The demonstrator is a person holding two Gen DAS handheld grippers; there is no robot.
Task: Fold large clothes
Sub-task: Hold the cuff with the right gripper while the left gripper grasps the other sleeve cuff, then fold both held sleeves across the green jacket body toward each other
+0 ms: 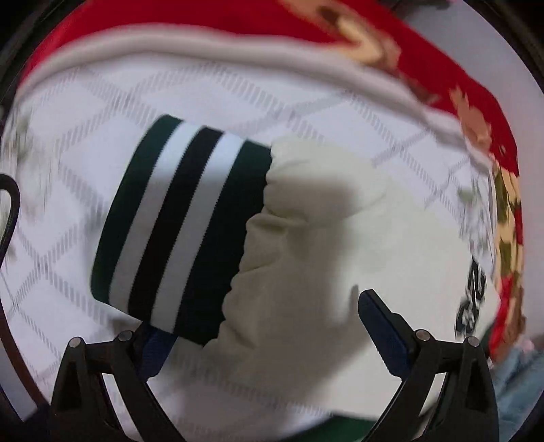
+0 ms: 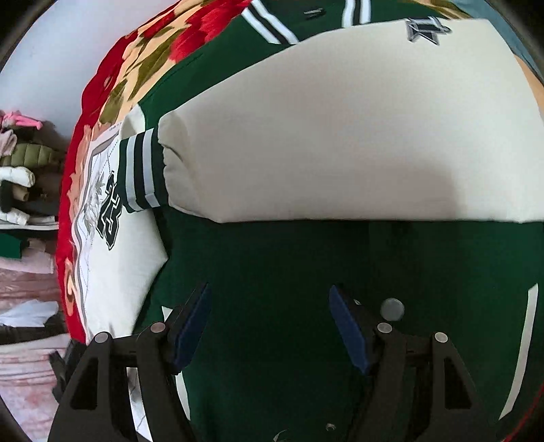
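Green varsity jacket (image 2: pixel 289 289) (cream sleeve (image 1: pixel 306 238)) beneath both spread, empty grippers: left gripper (image 1: pixel 261 326), right gripper (image 2: pixel 268 323).

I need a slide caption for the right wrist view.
Open right claw above green varsity jacket, cream sleeve folded across.

left wrist view: close above the cream sleeve (image 1: pixel 306 238) and its striped cuff (image 1: pixel 176 224), facing the bed's red-blanket edge (image 1: pixel 238 23).
right wrist view: close over the green jacket body (image 2: pixel 272 272), looking along it.
shared: sleeve, cuff, red floral blanket.
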